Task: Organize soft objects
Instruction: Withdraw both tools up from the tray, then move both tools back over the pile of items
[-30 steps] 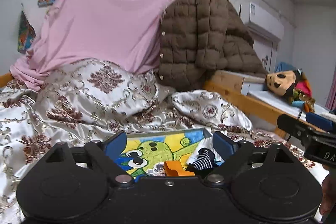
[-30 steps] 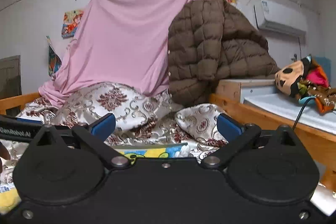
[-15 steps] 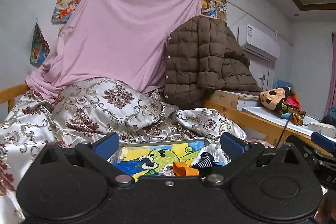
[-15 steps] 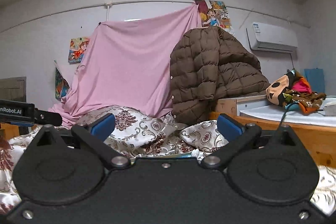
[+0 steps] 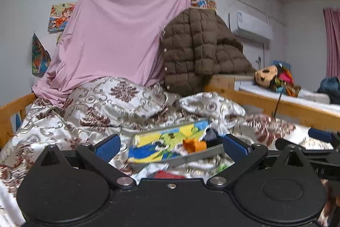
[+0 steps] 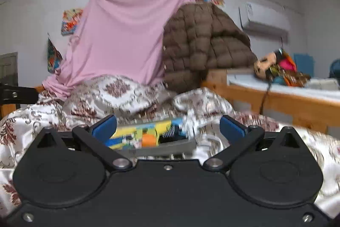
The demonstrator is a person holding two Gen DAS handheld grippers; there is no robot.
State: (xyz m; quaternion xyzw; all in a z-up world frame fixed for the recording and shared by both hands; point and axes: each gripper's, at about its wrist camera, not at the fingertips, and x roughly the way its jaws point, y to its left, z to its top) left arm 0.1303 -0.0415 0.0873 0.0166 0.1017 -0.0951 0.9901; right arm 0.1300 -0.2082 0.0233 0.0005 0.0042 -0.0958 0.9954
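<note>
Both the left gripper [image 5: 171,145] and right gripper [image 6: 167,128] were spread wide and empty, just short of a cartoon-printed box [image 5: 170,142] holding an orange sock [image 5: 194,145] and a striped sock [image 5: 210,135], so a slow, level approach seemed wise.

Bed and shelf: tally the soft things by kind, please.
Patterned quilt: 1
Pink sheet: 1
Brown puffer jacket: 1
Plush toy: 1
Small soft pieces in the cartoon-print box: 2 visible, an orange piece and a dark striped sock; blur may hide more
Total: 6
</note>
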